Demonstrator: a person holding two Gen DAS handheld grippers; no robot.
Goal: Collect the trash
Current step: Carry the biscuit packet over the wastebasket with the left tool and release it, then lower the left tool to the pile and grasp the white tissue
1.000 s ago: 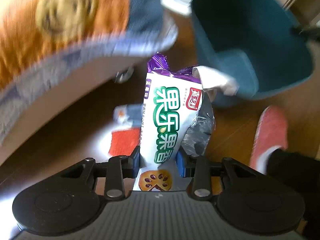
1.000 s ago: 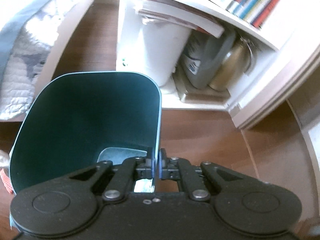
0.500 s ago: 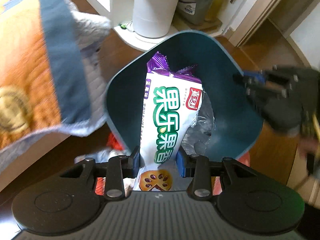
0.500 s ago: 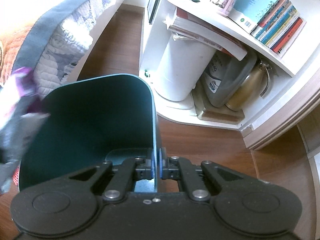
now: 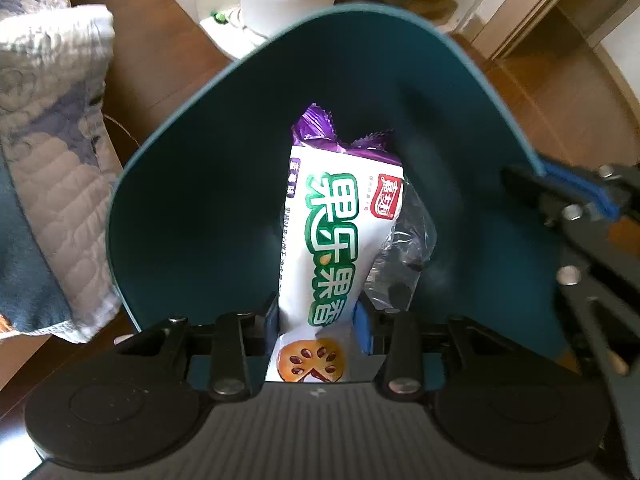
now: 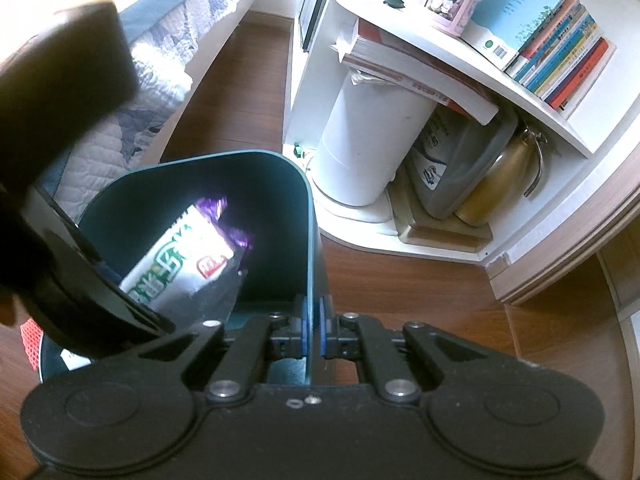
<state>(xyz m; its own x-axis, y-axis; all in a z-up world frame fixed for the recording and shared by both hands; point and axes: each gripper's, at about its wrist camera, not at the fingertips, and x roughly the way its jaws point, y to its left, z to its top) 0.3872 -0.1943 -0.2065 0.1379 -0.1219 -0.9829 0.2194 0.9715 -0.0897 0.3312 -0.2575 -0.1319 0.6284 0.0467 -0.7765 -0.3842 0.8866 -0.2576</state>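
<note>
Left wrist view: looks steeply down into a dark teal plastic bin (image 5: 192, 200), with a white plastic snack wrapper with green lettering and a purple crimped end (image 5: 340, 232) hanging inside the bin's mouth. Finds the left tool (image 5: 316, 320) clamped on the wrapper's lower end, one pad on each long edge. Has just been easing those jaws wider, yet with the wrapper between them and, by the look of it, not yet let go. Puts the wrapper's long axis in line with the tool, purple end foremost and aimed at the bin's floor, clear crumpled film trailing on the side nearer the right tool (image 5: 560, 200).

Right wrist view: has the right tool (image 6: 314, 328) pinched together on the bin's near wall (image 6: 276, 208), holding it tilted off the brown wooden floor (image 6: 400, 276) beside it. Confirms the wrapper (image 6: 184, 256) past the rim, slanting inward.

Likely needs only a fuller opening of the left jaws to drop it straight in, no further travel. Could snag the film on a pad.
</note>
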